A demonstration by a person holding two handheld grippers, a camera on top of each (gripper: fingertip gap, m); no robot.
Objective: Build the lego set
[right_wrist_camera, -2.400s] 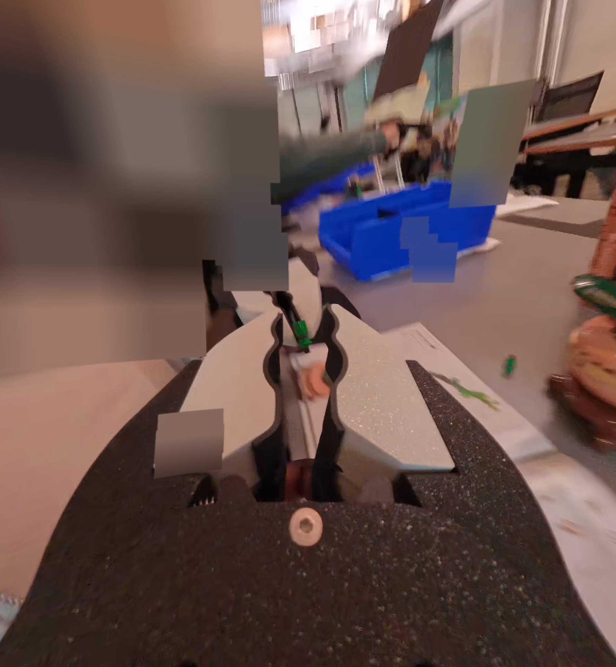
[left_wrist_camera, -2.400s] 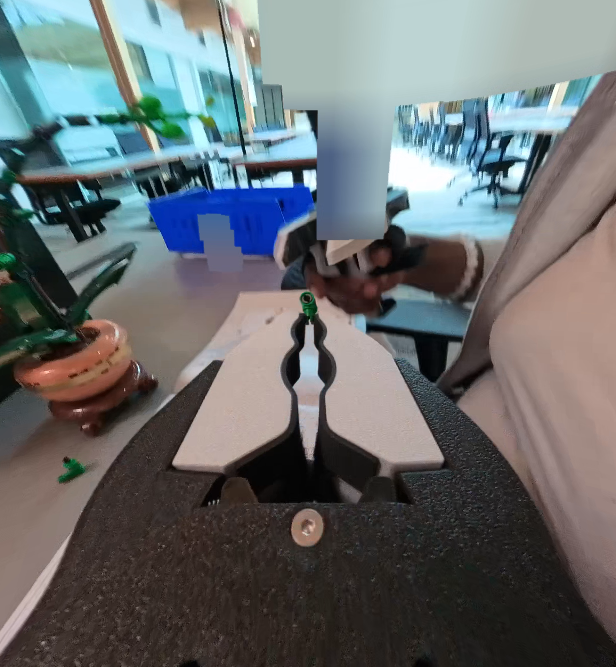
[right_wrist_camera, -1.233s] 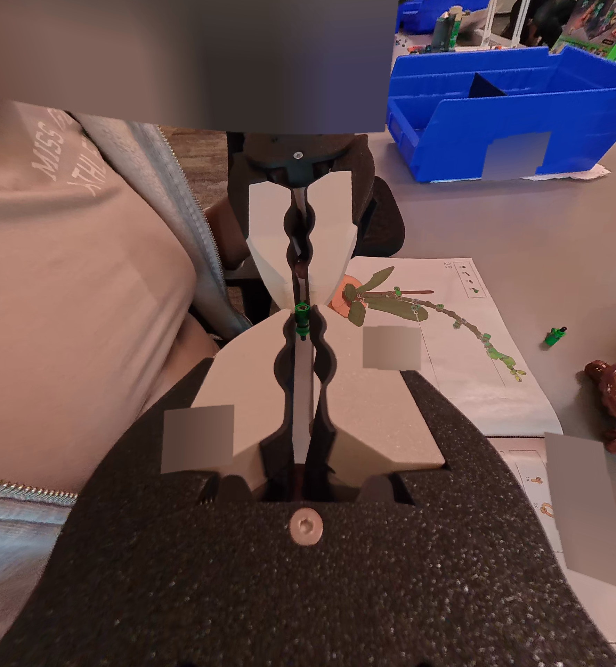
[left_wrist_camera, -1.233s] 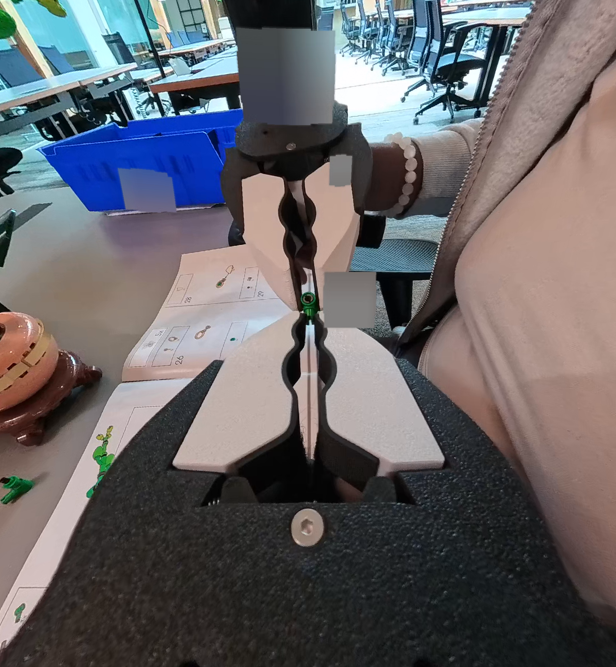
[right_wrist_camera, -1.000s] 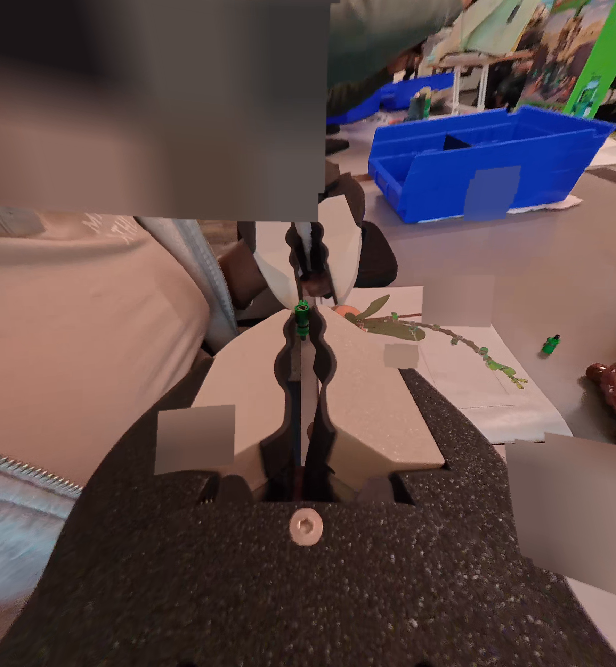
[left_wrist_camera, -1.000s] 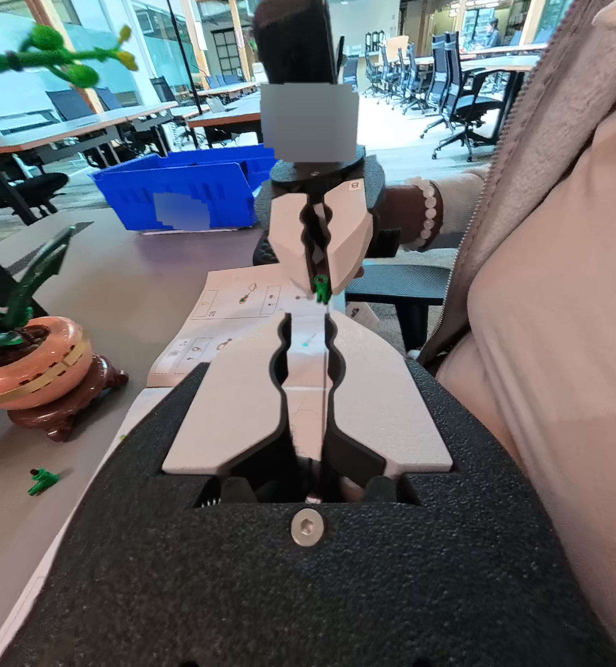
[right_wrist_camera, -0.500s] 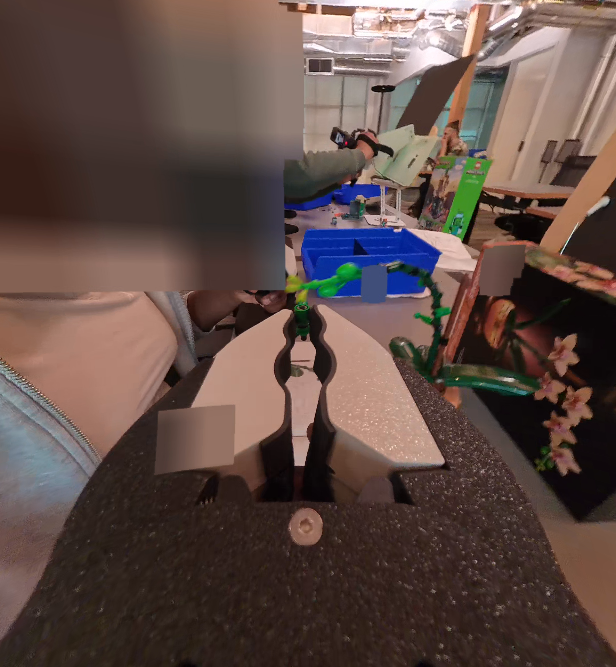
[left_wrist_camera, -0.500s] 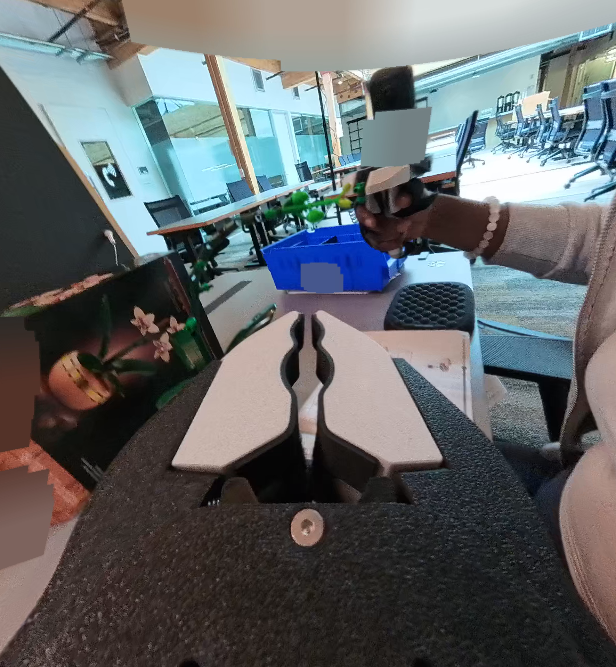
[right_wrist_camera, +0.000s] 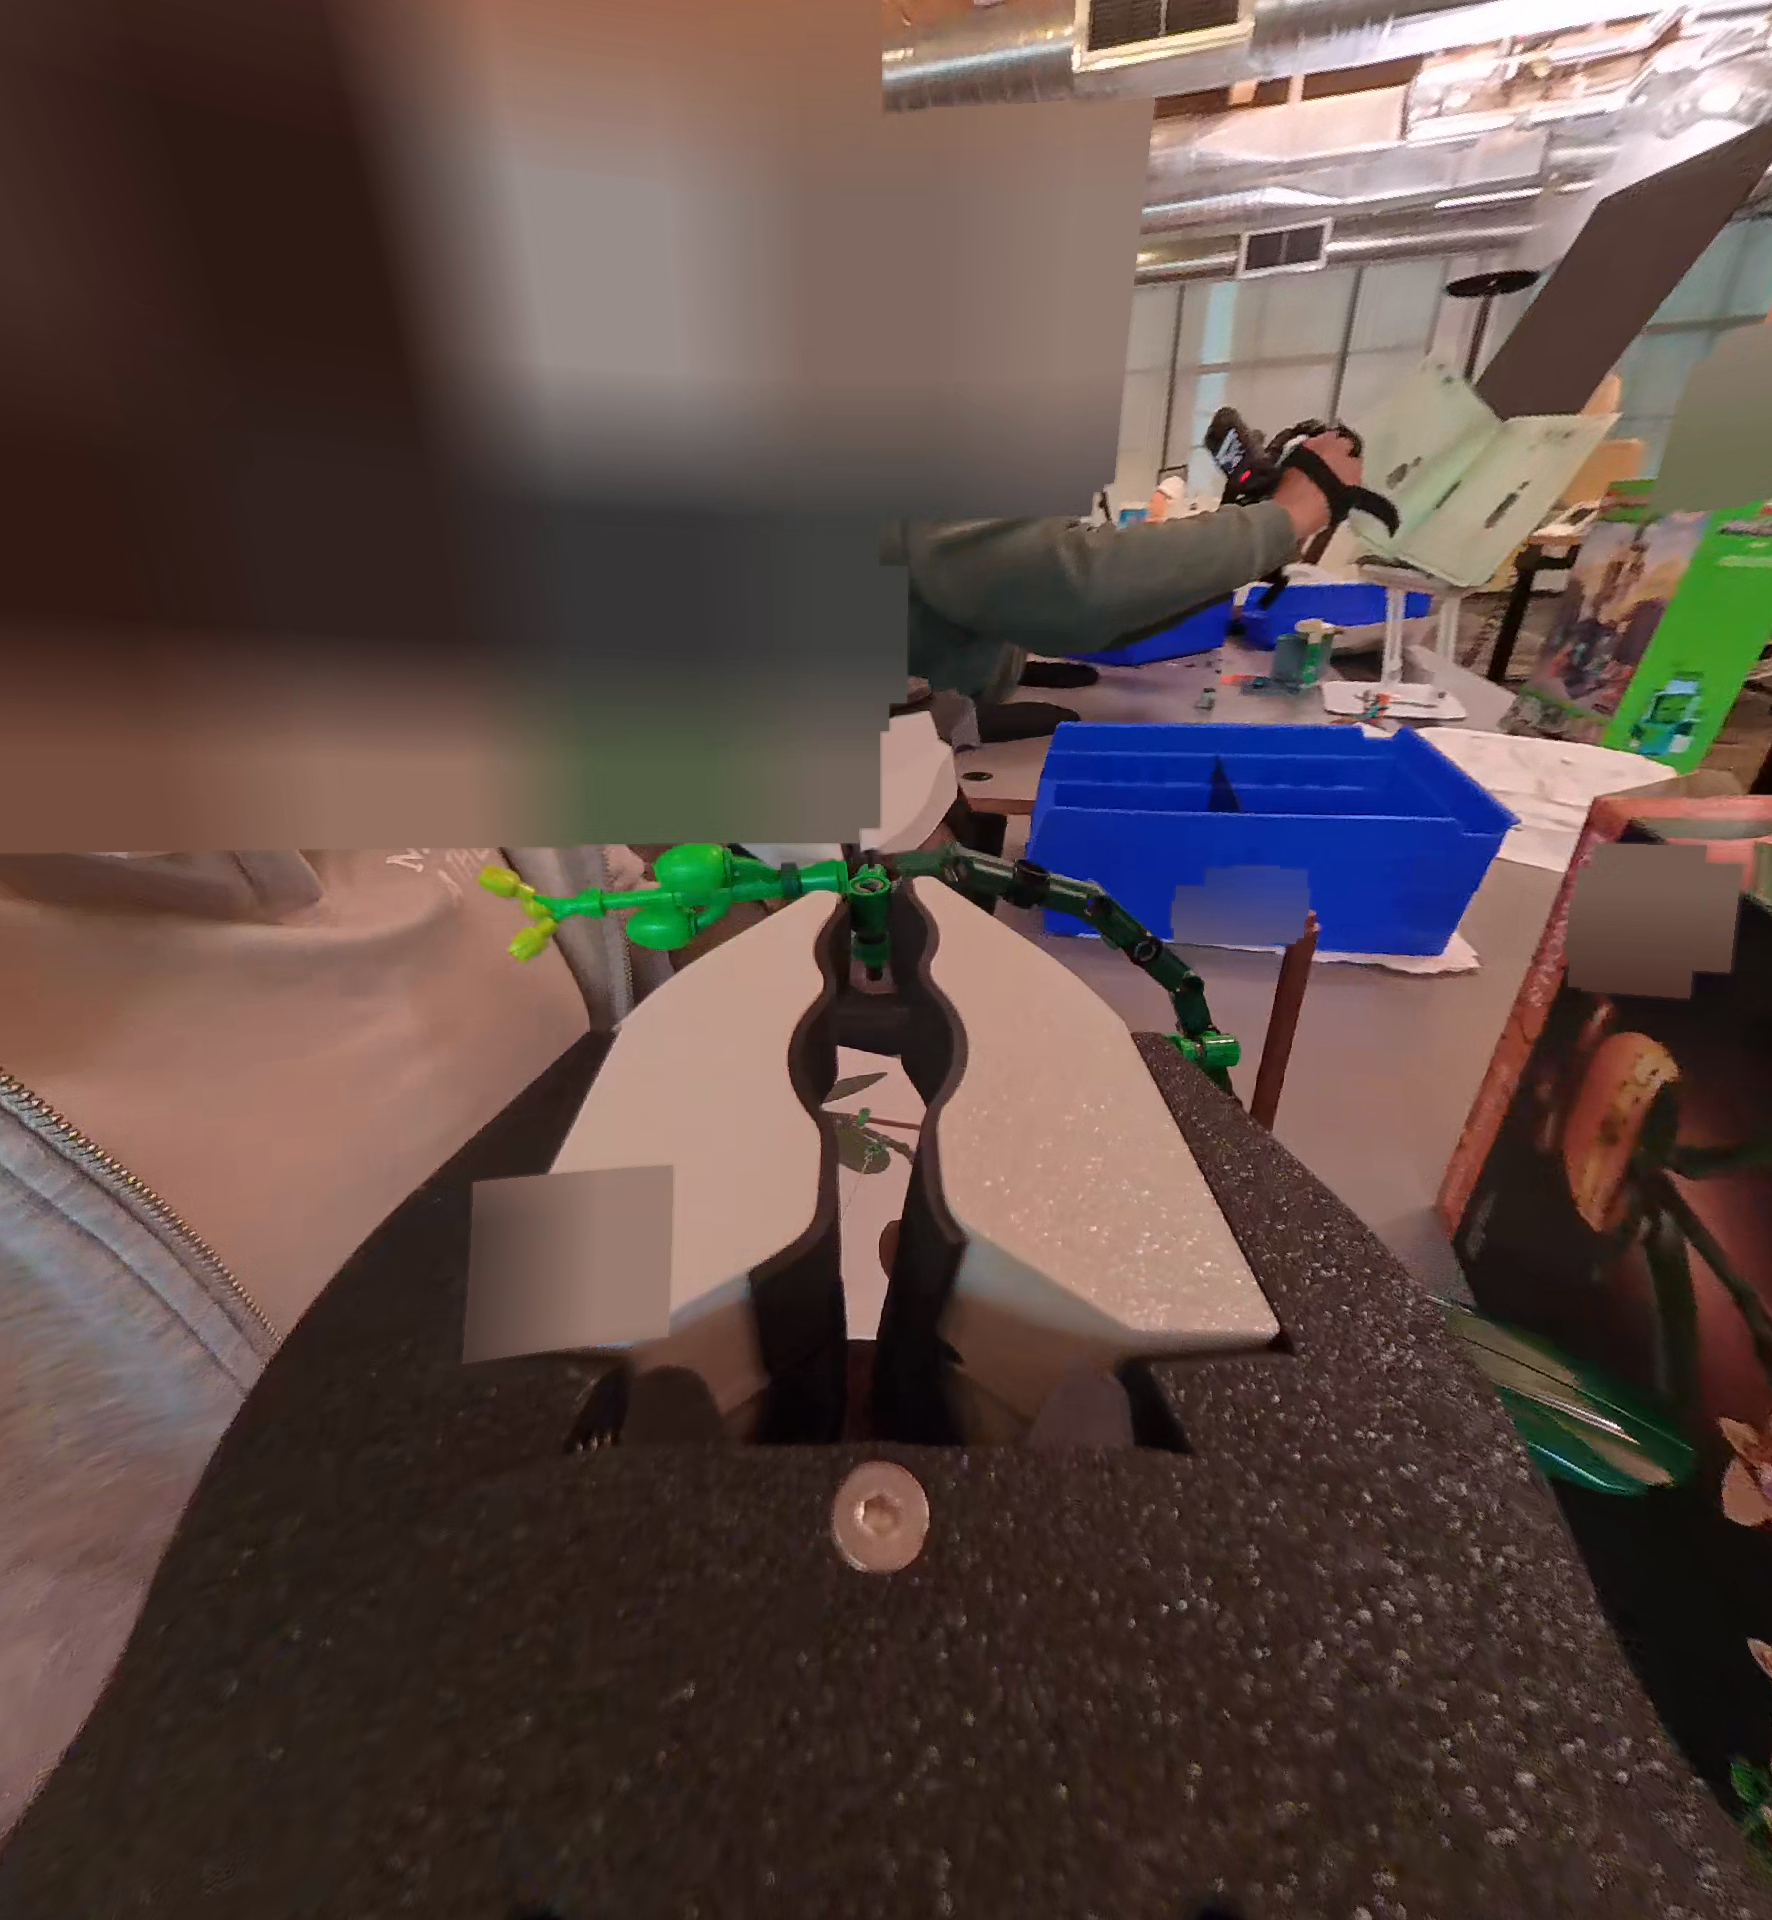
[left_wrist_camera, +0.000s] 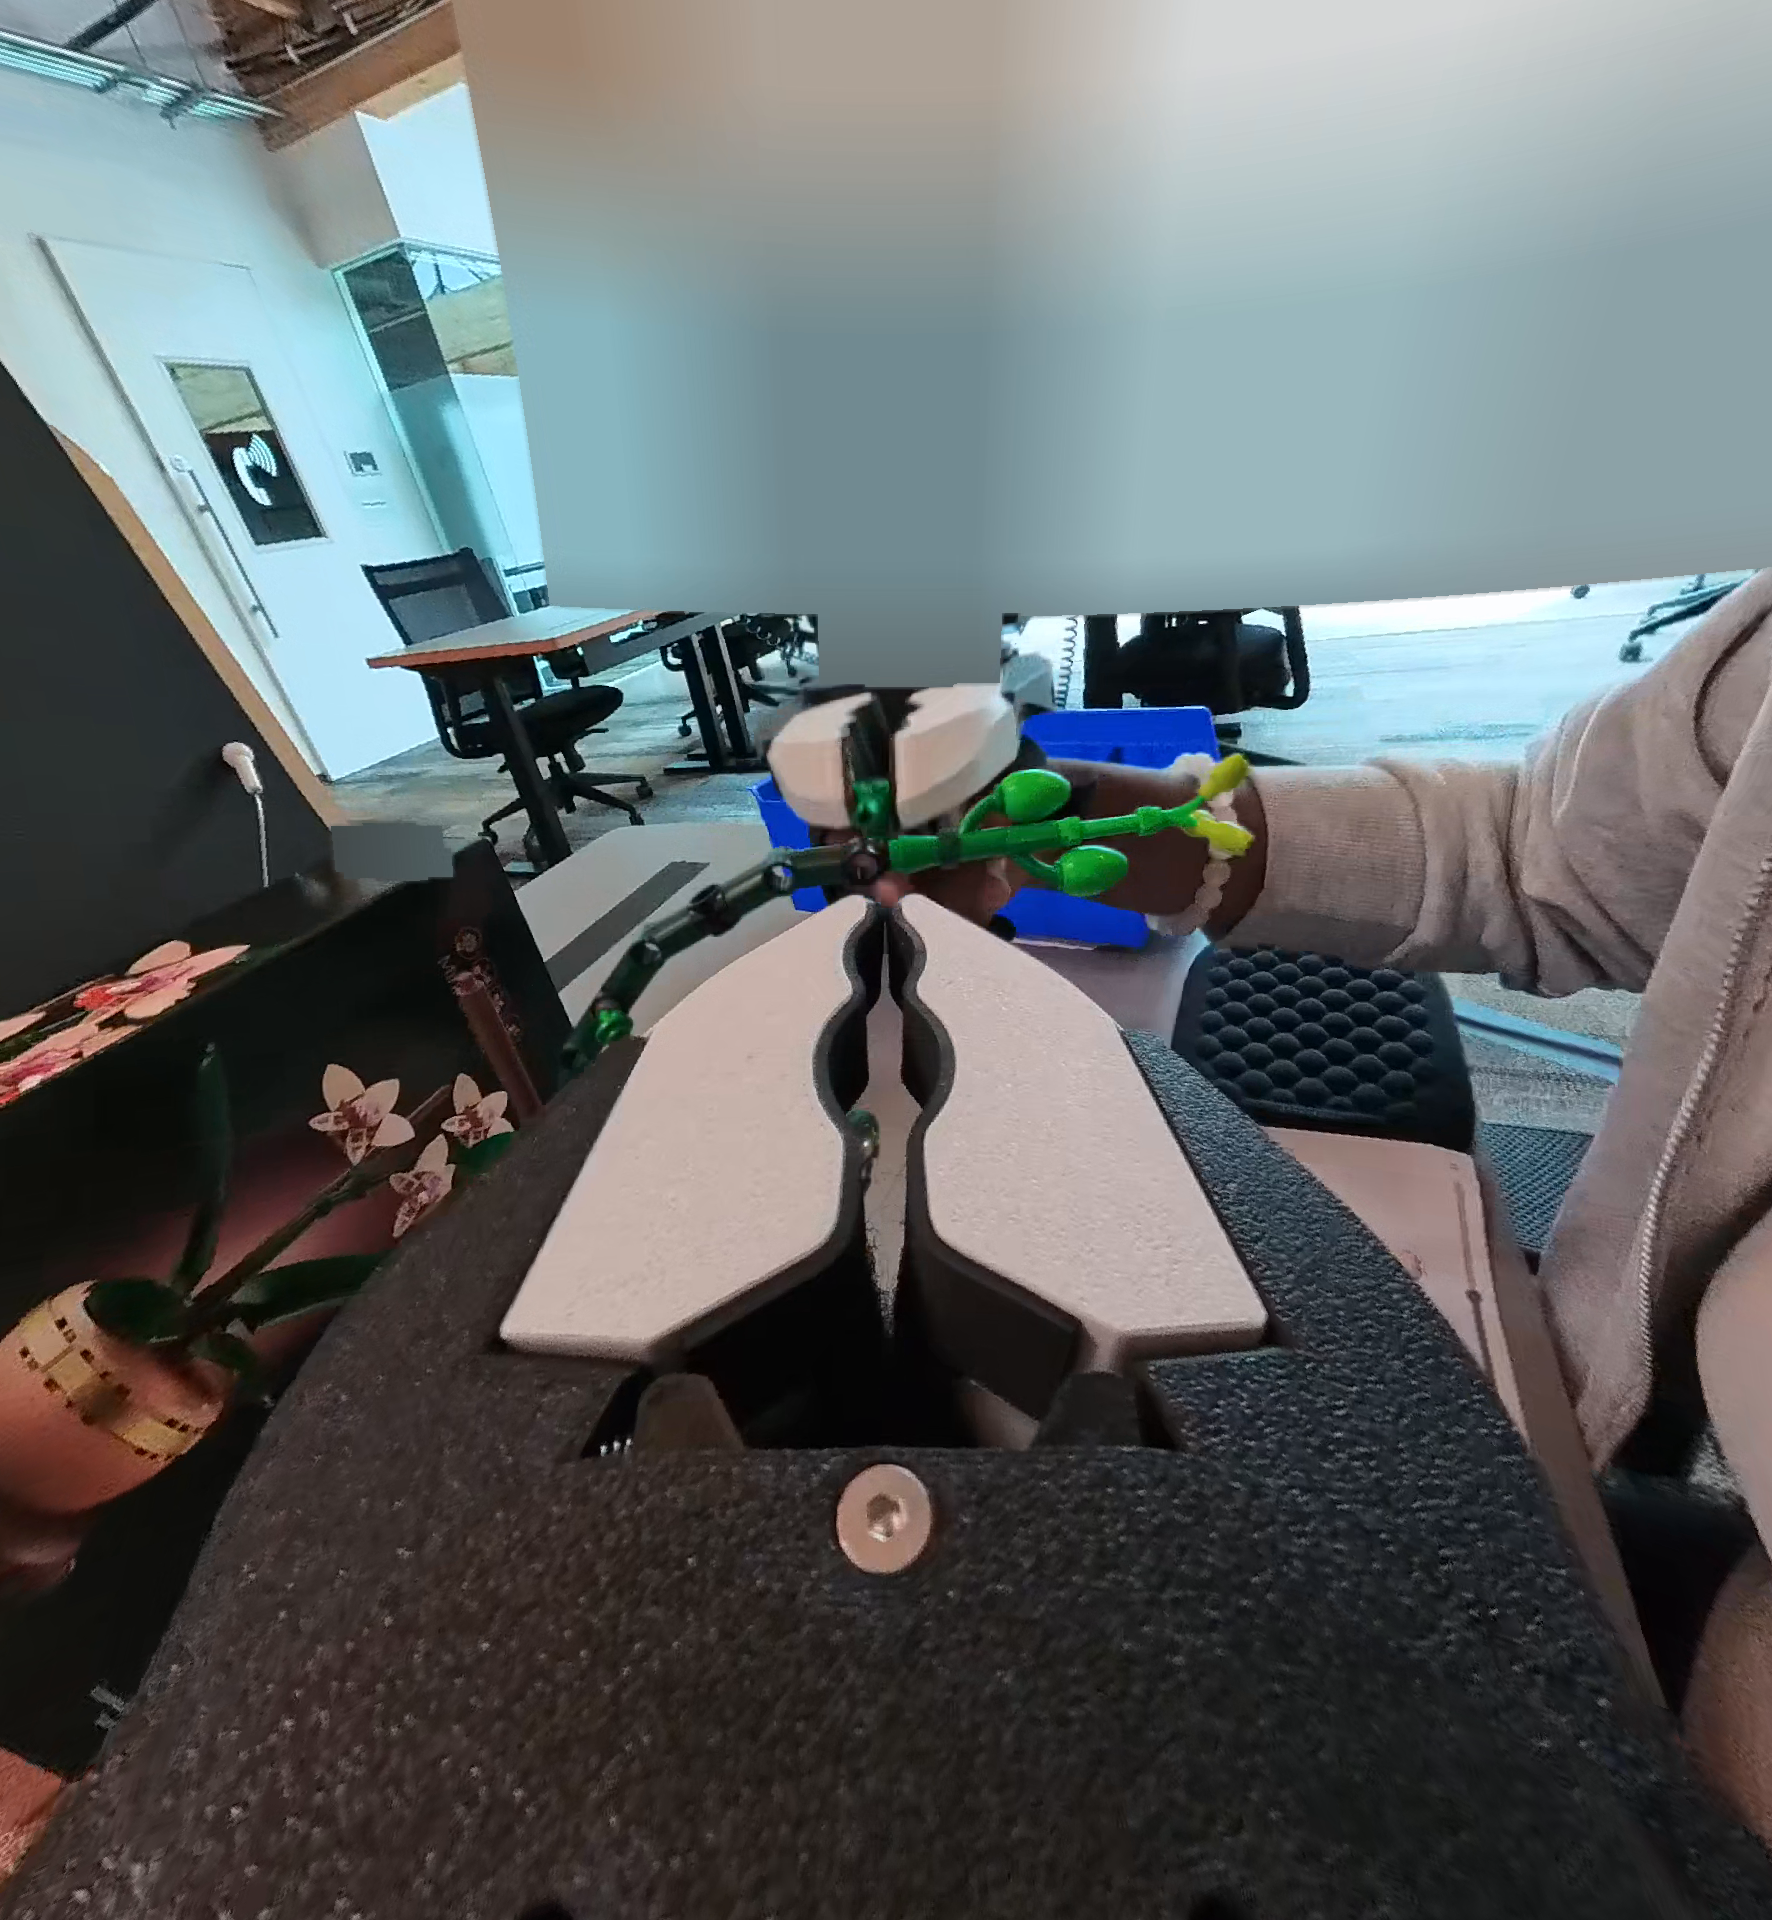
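Your right gripper is pinched almost fully together at its white tips, and between them it holds a small dark-green lego connector piece, stud end pointing away from you. That piece sits right against the arched green lego stem, at the joint where the dark-green segmented run on the right meets the bright-green branch with rounded buds and yellow-green tips on the left. From here I cannot tell whether the connector is already seated or only touching.

Your left gripper is drawn nearly closed with only a thin slit between its tips, and it grips nothing; it hovers just near of that same joint on the stem.

To do this step well, I would brace the stem with the left gripper close beside the joint, since the stem looks slender and likely to flex or pop apart at a link. Push the connector straight along its own axis, not sideways. Keep the right grip firm so that the little piece does not twist.

The stem curves down to the right towards the dark printed lego box; the blue plastic bin stands farther off.
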